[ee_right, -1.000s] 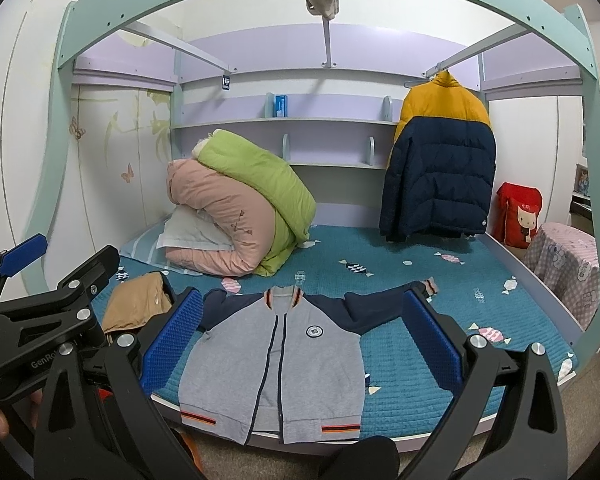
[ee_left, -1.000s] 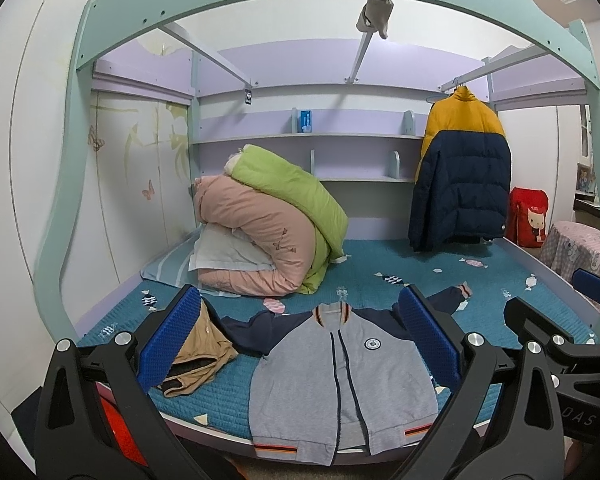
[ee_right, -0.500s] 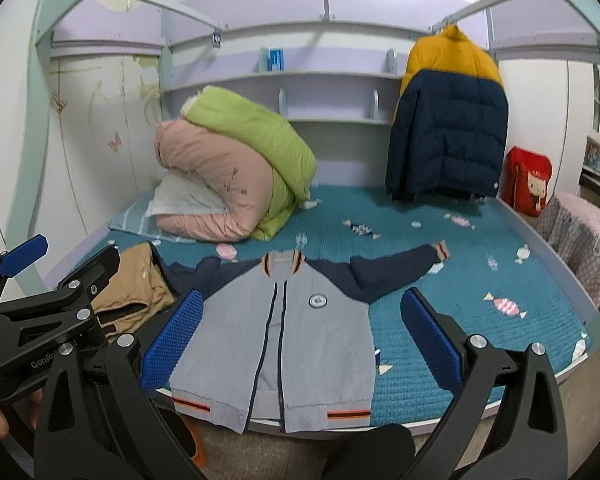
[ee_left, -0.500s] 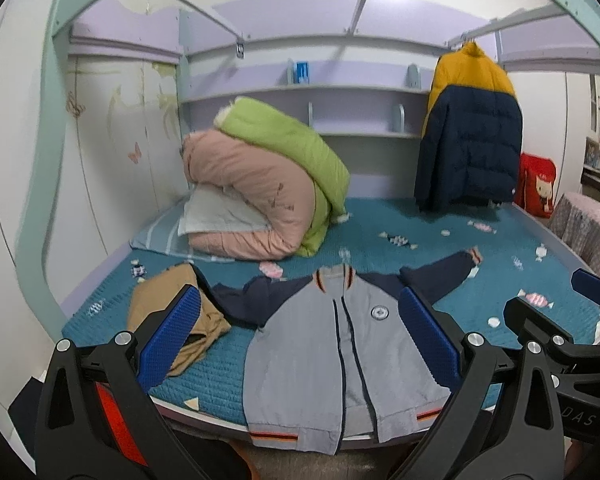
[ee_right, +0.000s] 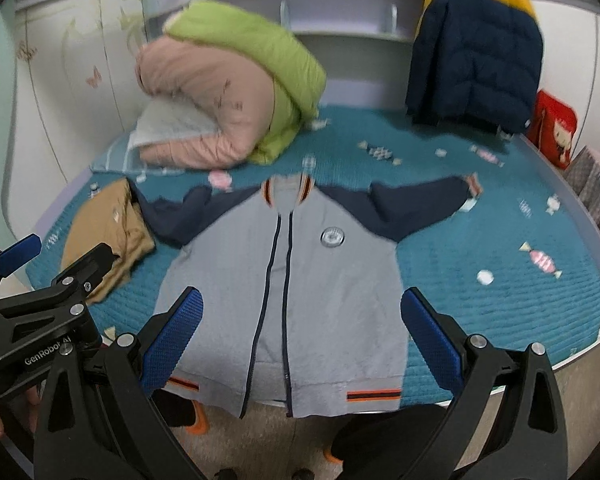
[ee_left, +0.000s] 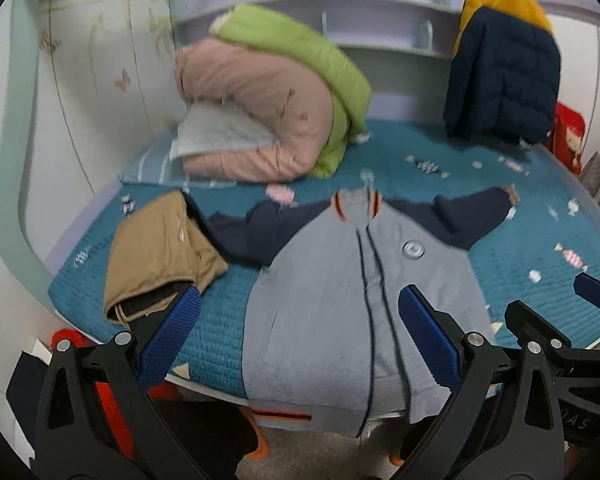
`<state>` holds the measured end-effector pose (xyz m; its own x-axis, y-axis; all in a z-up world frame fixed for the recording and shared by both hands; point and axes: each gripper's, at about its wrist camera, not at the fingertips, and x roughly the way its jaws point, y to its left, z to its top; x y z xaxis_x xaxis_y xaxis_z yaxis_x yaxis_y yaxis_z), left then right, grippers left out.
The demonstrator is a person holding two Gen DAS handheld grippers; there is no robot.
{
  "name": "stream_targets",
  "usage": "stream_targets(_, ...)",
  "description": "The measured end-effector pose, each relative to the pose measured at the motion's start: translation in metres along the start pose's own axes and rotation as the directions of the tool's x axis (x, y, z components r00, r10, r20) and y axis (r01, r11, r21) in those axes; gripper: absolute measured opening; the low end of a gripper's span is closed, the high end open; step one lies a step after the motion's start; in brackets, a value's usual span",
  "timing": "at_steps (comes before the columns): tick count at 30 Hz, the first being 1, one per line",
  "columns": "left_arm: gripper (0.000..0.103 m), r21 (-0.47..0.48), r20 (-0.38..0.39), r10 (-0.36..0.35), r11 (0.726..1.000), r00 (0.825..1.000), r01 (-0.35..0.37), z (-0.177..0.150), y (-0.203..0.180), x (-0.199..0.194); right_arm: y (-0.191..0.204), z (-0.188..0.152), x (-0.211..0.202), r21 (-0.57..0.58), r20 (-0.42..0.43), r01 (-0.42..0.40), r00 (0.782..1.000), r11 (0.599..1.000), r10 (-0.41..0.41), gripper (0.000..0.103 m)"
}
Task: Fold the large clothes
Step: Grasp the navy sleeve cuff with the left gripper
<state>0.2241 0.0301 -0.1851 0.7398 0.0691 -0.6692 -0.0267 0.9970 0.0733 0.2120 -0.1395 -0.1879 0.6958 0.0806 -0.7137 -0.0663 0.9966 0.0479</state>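
Note:
A grey jacket (ee_left: 332,304) (ee_right: 312,292) with navy sleeves and orange-striped trim lies flat, front up, on the teal bed (ee_left: 512,272), sleeves spread, hem hanging over the front edge. My left gripper (ee_left: 300,340) hovers open above the jacket's lower half, its blue pads apart and empty. My right gripper (ee_right: 304,336) is also open over the hem, holding nothing. The right gripper shows at the right edge of the left wrist view, and the left gripper (ee_right: 24,280) at the left edge of the right wrist view.
A folded tan garment (ee_left: 160,256) (ee_right: 104,236) lies left of the jacket, touching its left sleeve. A pink and green rolled quilt (ee_left: 268,104) is piled at the back left. A navy-yellow puffer coat (ee_left: 504,60) hangs at the back right. A red bag (ee_right: 552,128) sits far right.
Both grippers have moved forward and tilted down toward the jacket, which now fills more of each view. The bed frame arch has left the view. Both stay open.

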Motion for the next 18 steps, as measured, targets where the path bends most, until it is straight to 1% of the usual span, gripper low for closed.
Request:
stream_targets(3,0.098,-0.004,-0.049,0.006,1.0,0.999,-0.006,-0.005,0.007,0.034,0.004,-0.001,0.032,0.003,-0.062,-0.01,0.998,1.0,0.01,0.096)
stream_targets(7,0.098,-0.037,-0.12,-0.011,0.999,0.993,0.006,-0.009,0.023,0.084,0.014,0.004,0.076,0.008,-0.121,-0.034,0.992,0.999,0.035,0.096)
stream_targets(11,0.098,-0.093,-0.192,-0.042,0.995,0.981,0.025,-0.003,0.045,0.13,0.029,0.019,0.122,0.021,-0.138,-0.071,0.988,0.997,0.074,0.096)
stream_targets(16,0.099,-0.162,-0.256,-0.098,0.985,0.962,0.058,0.013,0.086,0.197,0.052,0.042,0.18,0.047,-0.163,-0.136,0.976,0.99,0.142,0.096)
stream_targets(17,0.099,-0.181,-0.276,-0.097,0.982,0.956,0.048,0.019,0.098,0.212,0.059,0.047,0.193,0.044,-0.167,-0.146,0.974,0.988,0.152,0.096)
stream_targets(18,0.099,-0.197,-0.277,-0.096,0.98,0.956,0.042,0.025,0.109,0.222,0.065,0.052,0.205,0.042,-0.166,-0.156,0.973,0.987,0.161,0.096)
